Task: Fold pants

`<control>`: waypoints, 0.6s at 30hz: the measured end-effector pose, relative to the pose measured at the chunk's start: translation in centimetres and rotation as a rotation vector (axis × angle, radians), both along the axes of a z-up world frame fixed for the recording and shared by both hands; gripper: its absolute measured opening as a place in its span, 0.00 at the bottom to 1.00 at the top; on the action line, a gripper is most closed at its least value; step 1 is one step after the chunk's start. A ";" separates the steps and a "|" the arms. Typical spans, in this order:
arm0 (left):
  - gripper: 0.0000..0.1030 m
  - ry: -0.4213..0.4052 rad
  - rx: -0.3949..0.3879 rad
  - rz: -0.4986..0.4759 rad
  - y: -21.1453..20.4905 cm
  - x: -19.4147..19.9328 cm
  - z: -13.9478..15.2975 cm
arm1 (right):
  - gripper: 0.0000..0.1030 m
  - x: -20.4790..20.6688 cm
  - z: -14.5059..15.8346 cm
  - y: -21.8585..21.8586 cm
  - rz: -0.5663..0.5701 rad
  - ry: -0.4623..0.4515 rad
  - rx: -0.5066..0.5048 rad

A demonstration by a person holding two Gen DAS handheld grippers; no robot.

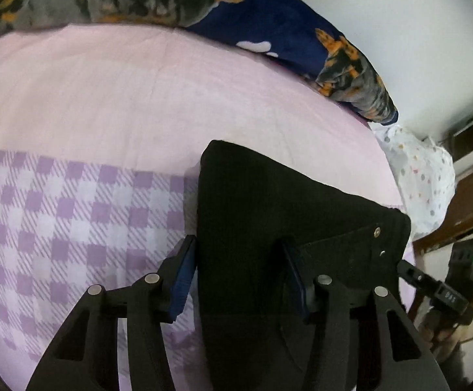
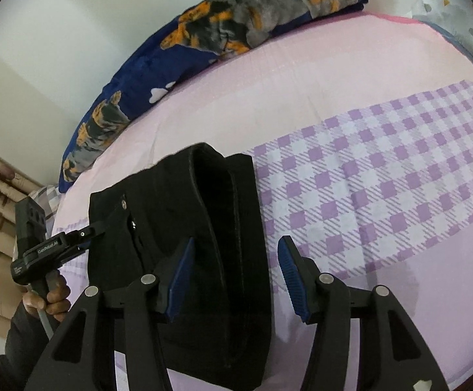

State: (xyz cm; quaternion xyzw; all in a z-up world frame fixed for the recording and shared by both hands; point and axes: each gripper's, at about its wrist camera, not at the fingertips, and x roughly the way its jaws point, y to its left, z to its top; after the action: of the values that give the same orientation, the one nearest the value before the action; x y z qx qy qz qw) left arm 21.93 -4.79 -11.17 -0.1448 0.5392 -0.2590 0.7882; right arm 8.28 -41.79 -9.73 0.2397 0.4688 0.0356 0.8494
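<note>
black pants (image 1: 269,228), folded into a compact rectangle, lying on a pink bedsheet (image 1: 138,97) beside its purple checked panel (image 1: 57,215), long axis running straight away from both cameras. left gripper (image 1: 239,277) spread wide over the bundle's near end, one blue pad at the fabric's left edge; right gripper (image 2: 236,280) likewise spread, straddling the opposite long edge. both about equally near, pinching nothing; patterned blue blanket (image 1: 269,22) along the far wall.
</note>
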 end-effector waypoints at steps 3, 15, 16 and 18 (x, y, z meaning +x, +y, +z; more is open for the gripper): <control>0.50 0.015 -0.034 0.004 0.5 0.1 -0.2 | 0.49 0.7 -0.5 -0.4 0.023 0.006 0.048; 0.50 0.139 -0.219 -0.044 3.3 -4.1 -1.1 | 0.49 1.2 -3.1 -3.5 0.206 0.072 0.305; 0.50 0.131 -0.224 -0.046 3.2 -4.3 -1.1 | 0.49 1.3 -3.2 -3.4 0.233 0.069 0.317; 0.50 0.123 -0.234 -0.053 2.9 -4.2 -1.1 | 0.52 1.7 -3.5 -3.0 0.276 0.062 0.351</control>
State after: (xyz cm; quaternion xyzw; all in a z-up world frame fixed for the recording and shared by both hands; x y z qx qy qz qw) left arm 17.70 -1.85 -12.29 -0.2371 0.5561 -0.3316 0.7243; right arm 10.02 -44.81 -13.26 0.3185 0.5096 0.2252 0.7669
